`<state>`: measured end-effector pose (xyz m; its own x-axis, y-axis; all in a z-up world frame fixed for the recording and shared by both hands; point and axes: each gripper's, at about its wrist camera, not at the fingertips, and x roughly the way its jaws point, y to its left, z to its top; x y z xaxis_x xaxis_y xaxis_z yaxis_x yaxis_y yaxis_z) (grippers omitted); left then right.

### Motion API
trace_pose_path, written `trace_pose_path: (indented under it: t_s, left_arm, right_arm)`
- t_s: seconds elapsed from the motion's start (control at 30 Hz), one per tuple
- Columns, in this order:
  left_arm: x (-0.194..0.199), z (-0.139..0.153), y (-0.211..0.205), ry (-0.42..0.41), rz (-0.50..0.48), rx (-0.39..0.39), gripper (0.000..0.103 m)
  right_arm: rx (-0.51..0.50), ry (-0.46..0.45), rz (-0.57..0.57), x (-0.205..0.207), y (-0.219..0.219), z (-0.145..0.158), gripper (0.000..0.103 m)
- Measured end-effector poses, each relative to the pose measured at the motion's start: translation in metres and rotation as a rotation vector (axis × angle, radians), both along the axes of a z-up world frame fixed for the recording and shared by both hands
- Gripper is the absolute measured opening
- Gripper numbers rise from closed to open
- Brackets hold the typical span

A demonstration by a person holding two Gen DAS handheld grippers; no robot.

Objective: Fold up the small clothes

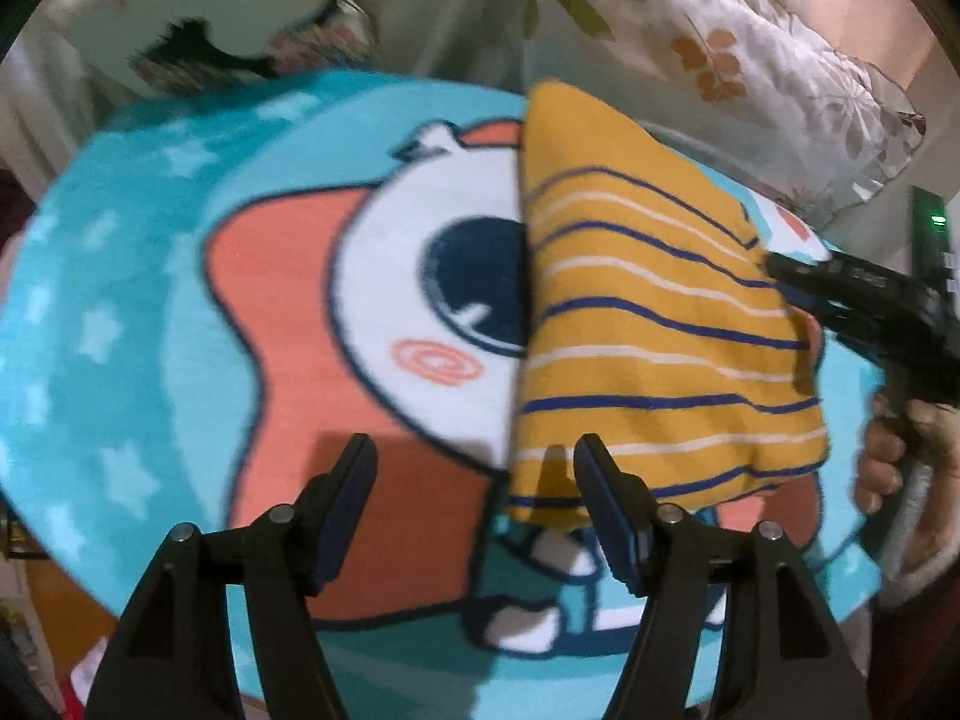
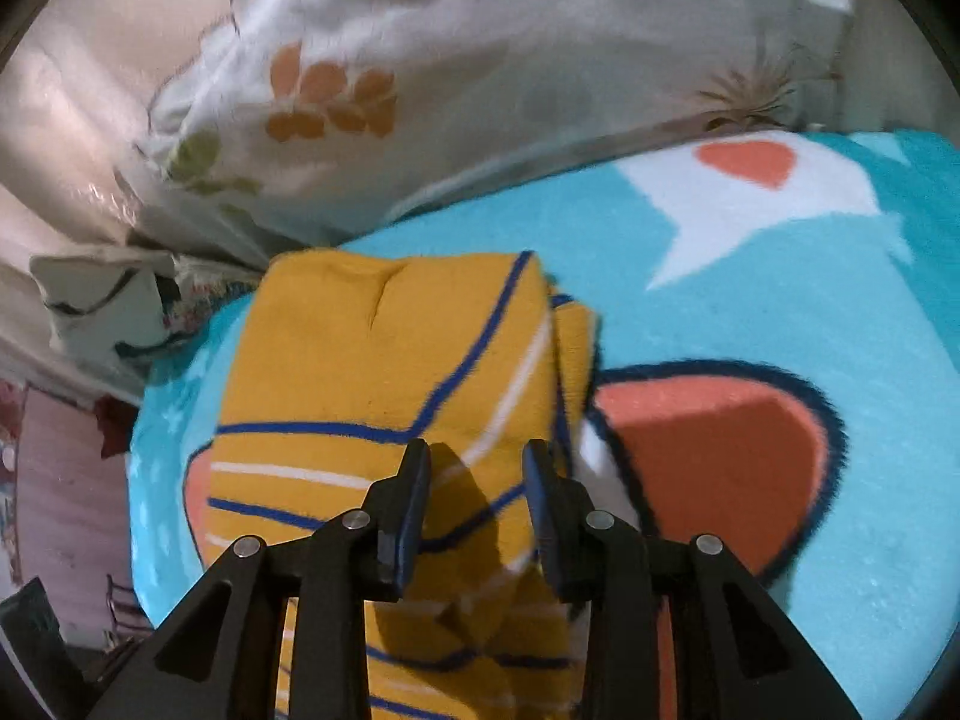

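Note:
A small yellow garment (image 1: 648, 324) with blue and white stripes lies folded on a round turquoise cartoon rug (image 1: 120, 312). My left gripper (image 1: 474, 462) is open and empty, hovering by the garment's near left corner. My right gripper shows from the side in the left wrist view (image 1: 798, 282) at the garment's right edge. In the right wrist view the right gripper (image 2: 477, 468) stands partly open just above the folded garment (image 2: 372, 360), with cloth lying under and between its fingers, not pinched.
A floral pillow (image 2: 420, 60) lies behind the rug (image 2: 780, 312). More bedding and a patterned cushion (image 1: 198, 0) lie at the back left. The person's hand (image 1: 882, 456) holds the right gripper at the rug's right edge.

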<state>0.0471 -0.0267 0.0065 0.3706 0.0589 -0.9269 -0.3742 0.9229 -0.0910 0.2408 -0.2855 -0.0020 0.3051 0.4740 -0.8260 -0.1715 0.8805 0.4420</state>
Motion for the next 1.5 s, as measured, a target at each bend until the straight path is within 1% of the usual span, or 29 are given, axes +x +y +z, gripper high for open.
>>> trace_pose_path:
  t_s: [0.07,0.1,0.17,0.23,0.3,0.37,0.47,0.57,0.63,0.73,0.8,0.9,0.97,1.07,1.13,1.2,1.27,1.3,1.37,1.4,1.5]
  left_arm:
    - [-0.011,0.005,0.005,0.000,0.019,0.040,0.069]
    - [-0.019,0.008,0.007,0.000,0.028,0.059,0.069]
    - [-0.025,0.010,0.009,0.002,0.042,0.080,0.070]
    - [-0.029,0.007,0.009,0.009,0.044,0.096,0.070]
    - [-0.033,0.006,0.009,0.020,0.037,0.108,0.070]
    - [-0.035,0.003,0.007,0.028,0.027,0.110,0.070]
    - [-0.040,0.001,0.007,0.026,0.003,0.099,0.070]
    - [-0.042,0.000,0.006,0.021,-0.034,0.080,0.070]
    - [-0.041,-0.001,0.006,0.017,-0.064,0.067,0.070]
    - [-0.040,-0.002,0.007,0.015,-0.101,0.034,0.070]
    - [-0.039,-0.001,0.009,0.009,-0.121,0.020,0.070]
    - [-0.039,0.002,0.011,0.001,-0.156,0.013,0.070]
    - [-0.040,0.004,0.015,-0.005,-0.168,0.016,0.071]
    - [-0.042,0.007,0.023,-0.009,-0.170,0.010,0.072]
    - [-0.045,0.007,0.030,-0.007,-0.168,0.007,0.074]
    - [-0.046,0.009,0.038,-0.009,-0.164,0.001,0.074]
    - [-0.048,0.010,0.044,-0.013,-0.165,0.001,0.074]
    - [-0.049,0.011,0.047,-0.016,-0.166,0.002,0.074]
    - [-0.050,0.013,0.052,-0.019,-0.164,0.005,0.074]
    - [-0.050,0.013,0.056,-0.021,-0.162,0.002,0.074]
    - [-0.050,0.013,0.064,-0.024,-0.156,-0.001,0.074]
  right_arm:
    - [-0.010,-0.057,0.005,-0.013,0.002,0.020,0.035]
    - [-0.011,-0.085,0.023,-0.018,0.005,0.027,0.036]
    - [-0.026,-0.170,0.081,-0.039,0.018,0.049,0.039]
    - [-0.037,-0.211,0.119,-0.055,0.030,0.059,0.040]
    - [-0.060,-0.231,0.137,-0.071,0.039,0.059,0.040]
    - [-0.078,-0.215,0.149,-0.084,0.046,0.047,0.040]
    - [-0.101,-0.124,0.127,-0.094,0.037,0.017,0.040]
    - [-0.138,-0.086,0.113,-0.101,0.032,0.001,0.039]
    - [-0.155,-0.080,0.087,-0.106,0.028,0.002,0.039]
    - [-0.172,-0.083,0.033,-0.115,0.021,0.015,0.040]
    - [-0.182,-0.115,0.001,-0.122,0.020,0.030,0.040]
    - [-0.198,-0.183,-0.006,-0.132,0.033,0.051,0.040]
    - [-0.199,-0.189,0.004,-0.135,0.046,0.054,0.040]
    - [-0.209,-0.188,0.031,-0.138,0.074,0.047,0.040]
    - [-0.220,-0.180,0.061,-0.139,0.094,0.036,0.040]
    - [-0.261,-0.138,0.096,-0.136,0.113,0.014,0.040]
    - [-0.313,-0.098,0.106,-0.134,0.123,-0.001,0.040]
    - [-0.321,-0.094,0.091,-0.135,0.125,-0.002,0.040]
    - [-0.290,-0.101,0.075,-0.137,0.125,0.007,0.040]
    - [-0.264,-0.115,0.069,-0.138,0.125,0.014,0.040]
    - [-0.261,-0.153,0.063,-0.137,0.131,0.023,0.040]
